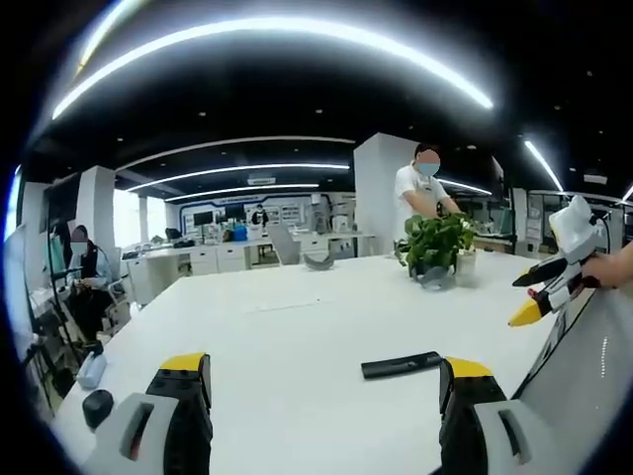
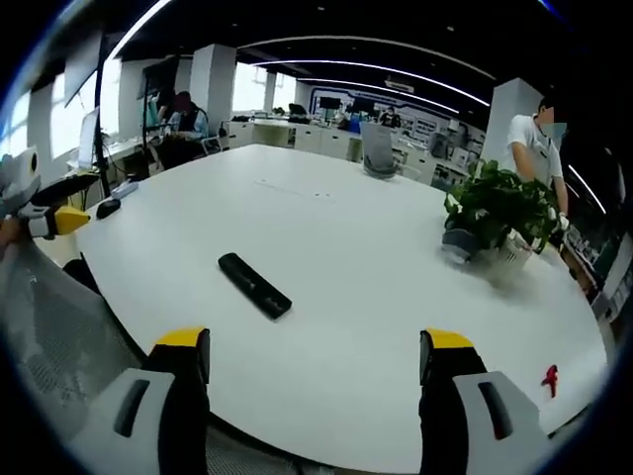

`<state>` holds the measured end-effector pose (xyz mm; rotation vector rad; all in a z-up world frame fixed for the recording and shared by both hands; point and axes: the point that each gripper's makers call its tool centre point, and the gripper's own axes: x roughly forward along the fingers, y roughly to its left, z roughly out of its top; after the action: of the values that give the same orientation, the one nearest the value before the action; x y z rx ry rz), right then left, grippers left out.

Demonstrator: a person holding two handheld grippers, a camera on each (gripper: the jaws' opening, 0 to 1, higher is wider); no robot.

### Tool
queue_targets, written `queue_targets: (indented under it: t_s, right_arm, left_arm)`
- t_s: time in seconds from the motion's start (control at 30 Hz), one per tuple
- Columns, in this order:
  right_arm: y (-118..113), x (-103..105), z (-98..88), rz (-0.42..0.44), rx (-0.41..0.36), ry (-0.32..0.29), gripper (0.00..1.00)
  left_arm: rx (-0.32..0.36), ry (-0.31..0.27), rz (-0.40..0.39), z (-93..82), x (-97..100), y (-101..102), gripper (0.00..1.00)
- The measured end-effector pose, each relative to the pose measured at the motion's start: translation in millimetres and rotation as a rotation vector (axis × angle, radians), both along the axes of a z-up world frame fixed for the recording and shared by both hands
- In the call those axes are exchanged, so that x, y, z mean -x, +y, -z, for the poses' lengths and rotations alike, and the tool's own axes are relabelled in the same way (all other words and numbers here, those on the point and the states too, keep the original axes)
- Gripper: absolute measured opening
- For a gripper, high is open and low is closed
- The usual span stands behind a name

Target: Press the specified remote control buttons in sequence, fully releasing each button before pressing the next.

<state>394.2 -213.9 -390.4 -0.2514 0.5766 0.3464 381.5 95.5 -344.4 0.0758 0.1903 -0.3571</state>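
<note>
Slim black plastic remote control (image 2: pixel 254 285) lies untouched on white round table (image 2: pixel 346 247), both left gripper (image 1: pixel 321 381) and right gripper (image 2: pixel 315 354) spread empty, held back, presumably pre-approach.

An open-plan office. A large white table (image 2: pixel 376 297) fills the foreground, with a potted plant (image 2: pixel 499 213) near its far right edge. Behind it stand rows of desks (image 1: pixel 213 259), office chairs (image 2: pixel 376 150), white pillars (image 1: pixel 381 193) and long ceiling light strips (image 1: pixel 277 30).
</note>
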Motion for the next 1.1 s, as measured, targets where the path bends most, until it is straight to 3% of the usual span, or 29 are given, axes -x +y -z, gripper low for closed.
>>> queue_targets:
  t_s: [0.23,0.83,1.1]
  right_arm:
    - [5.8,-0.4,-2.7,-0.045,0.041,-0.028,0.88]
    - [-0.9,-3.3,1.6,-0.028,0.037,-0.002,0.89]
    - [0.7,-0.7,6.6,-0.039,0.070,0.018,0.88]
  left_arm:
    - [-0.006,-0.013,-0.006,-1.3,-0.9,0.5,1.00]
    - [0.000,-0.022,-0.017,-3.2,-0.9,1.7,1.00]
    - [0.005,-0.022,-0.013,-2.9,-1.2,1.2,1.00]
